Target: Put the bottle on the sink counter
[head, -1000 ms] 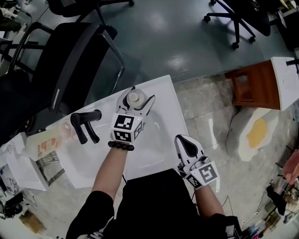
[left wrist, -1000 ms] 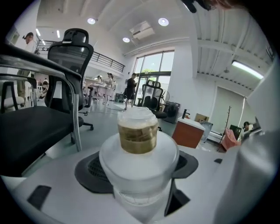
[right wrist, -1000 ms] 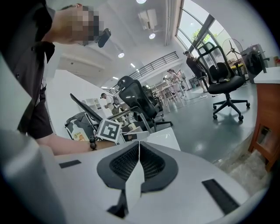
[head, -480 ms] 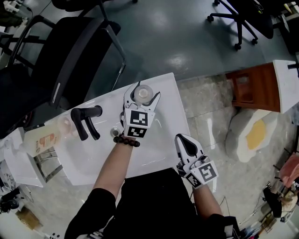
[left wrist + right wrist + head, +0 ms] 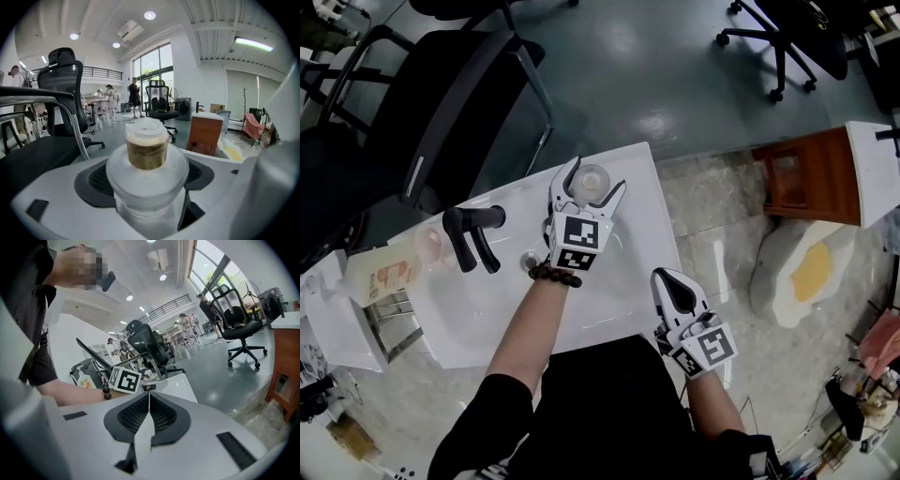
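A small clear bottle with a pale cap stands upright on the white sink counter, near its far right corner. My left gripper reaches over the basin, its jaws on either side of the bottle. They have just been opening and stand wide, with the bottle between them. In the left gripper view the bottle fills the middle, its amber neck and cap rising above the dark pads. My right gripper hangs shut and empty by the counter's near right edge, close to my body.
A black faucet rises at the basin's left, with a drain beside it. A soap bottle sits at the far left. A black office chair stands behind the sink. A wooden cabinet is at the right.
The left gripper has shifted slightly toward the counter's far right corner with the bottle, rolled a little, and its jaws now stand wider. The right gripper has stayed put.
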Motion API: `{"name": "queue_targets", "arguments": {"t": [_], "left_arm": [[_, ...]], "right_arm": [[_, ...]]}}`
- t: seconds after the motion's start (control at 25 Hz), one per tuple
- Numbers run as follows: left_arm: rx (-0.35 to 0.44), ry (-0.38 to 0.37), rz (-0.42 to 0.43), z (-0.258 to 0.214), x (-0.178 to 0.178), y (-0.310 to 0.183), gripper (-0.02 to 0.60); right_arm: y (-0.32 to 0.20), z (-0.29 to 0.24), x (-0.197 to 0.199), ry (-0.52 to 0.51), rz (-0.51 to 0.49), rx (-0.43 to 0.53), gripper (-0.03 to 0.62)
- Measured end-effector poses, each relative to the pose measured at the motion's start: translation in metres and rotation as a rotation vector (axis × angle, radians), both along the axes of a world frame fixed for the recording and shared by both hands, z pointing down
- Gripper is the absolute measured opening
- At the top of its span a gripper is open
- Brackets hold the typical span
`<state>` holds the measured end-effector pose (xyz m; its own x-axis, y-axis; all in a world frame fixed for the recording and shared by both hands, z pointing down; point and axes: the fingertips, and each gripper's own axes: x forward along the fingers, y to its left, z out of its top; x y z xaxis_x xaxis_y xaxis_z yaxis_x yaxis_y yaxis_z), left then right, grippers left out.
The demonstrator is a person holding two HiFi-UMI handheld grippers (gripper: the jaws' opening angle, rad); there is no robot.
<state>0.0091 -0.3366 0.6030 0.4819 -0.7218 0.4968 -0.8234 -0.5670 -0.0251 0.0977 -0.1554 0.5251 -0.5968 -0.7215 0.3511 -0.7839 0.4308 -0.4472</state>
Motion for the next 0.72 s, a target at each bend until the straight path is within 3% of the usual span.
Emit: {"name": "queue_targets", "arguments": {"t": [0.16, 0.48, 0.72], "left_arm": [[-0.019, 0.029, 0.011, 0.0, -0.002, 0.008, 0.4], [-0.08, 0.066, -0.052, -0.001, -0.021, 0.04, 0.403], [-0.071, 0.104, -0.107, -0.023, -0.034, 0.076, 0.403]], "right_arm": [[0.005, -0.004, -0.002, 0.012, -0.021, 0.018, 0.032], [0.017, -0.01, -0.002, -0.005, -0.042, 0.044, 0.032], [0.023, -0.029, 0.001, -0.013, -0.062, 0.101, 0.032]]}}
